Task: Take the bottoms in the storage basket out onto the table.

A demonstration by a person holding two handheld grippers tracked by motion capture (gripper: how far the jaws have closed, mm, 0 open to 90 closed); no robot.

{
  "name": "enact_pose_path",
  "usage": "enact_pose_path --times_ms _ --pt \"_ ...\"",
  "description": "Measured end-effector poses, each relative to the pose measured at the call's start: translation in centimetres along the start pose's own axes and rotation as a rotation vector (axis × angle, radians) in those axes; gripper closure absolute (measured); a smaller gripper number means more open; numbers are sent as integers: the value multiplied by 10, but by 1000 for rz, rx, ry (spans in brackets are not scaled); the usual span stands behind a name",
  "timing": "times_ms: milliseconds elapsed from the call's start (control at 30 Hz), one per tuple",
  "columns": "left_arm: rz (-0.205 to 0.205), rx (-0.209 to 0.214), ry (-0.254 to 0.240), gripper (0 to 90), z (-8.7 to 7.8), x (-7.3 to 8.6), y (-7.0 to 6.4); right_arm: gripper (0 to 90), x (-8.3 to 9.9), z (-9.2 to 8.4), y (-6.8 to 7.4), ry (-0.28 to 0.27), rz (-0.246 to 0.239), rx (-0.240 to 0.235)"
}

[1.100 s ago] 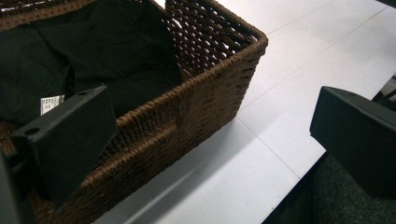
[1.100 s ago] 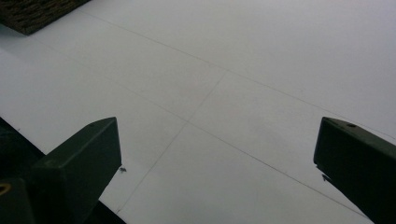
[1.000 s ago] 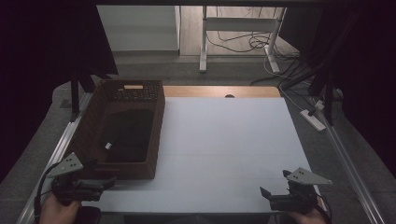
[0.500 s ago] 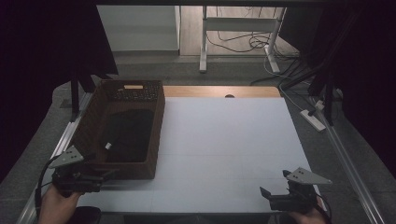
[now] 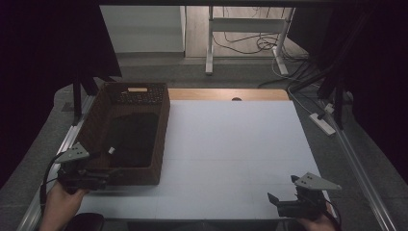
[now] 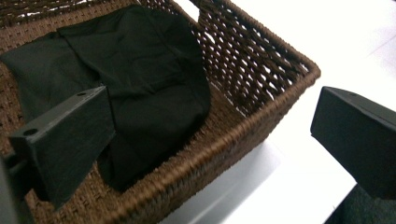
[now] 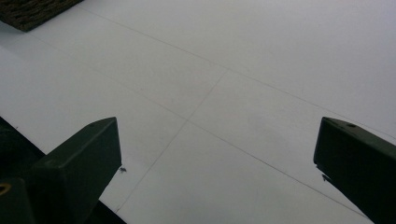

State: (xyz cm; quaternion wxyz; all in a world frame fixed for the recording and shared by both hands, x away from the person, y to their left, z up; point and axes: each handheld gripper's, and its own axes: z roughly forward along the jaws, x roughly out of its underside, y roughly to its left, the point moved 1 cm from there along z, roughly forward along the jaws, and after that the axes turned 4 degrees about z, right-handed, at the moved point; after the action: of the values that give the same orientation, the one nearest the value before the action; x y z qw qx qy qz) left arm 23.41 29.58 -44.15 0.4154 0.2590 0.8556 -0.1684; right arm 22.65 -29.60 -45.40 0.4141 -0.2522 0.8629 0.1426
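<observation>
White table (image 5: 231, 144): both hand-held grippers spread, left (image 6: 210, 135) over what seems black cloth (image 6: 140, 84) in basket (image 6: 261, 93)

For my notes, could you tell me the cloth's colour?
Black cloth, clearest in the left gripper view.

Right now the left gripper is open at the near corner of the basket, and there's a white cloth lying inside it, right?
Not quite: the cloth in the basket is black, not white, as the left gripper view shows. The rest holds: the left gripper is open at the basket's near corner.
</observation>
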Motion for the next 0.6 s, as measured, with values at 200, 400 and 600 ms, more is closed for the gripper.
enact_pose_path --times_ms 200,400,600 --pt "-24 2 23 0 5 -7 7 12 0 1 0 3 -5 -1" --pt "-46 -4 29 0 9 -15 15 13 0 1 1 9 -9 0" --pt "-71 -2 29 0 14 -24 23 12 0 1 1 11 -10 0"
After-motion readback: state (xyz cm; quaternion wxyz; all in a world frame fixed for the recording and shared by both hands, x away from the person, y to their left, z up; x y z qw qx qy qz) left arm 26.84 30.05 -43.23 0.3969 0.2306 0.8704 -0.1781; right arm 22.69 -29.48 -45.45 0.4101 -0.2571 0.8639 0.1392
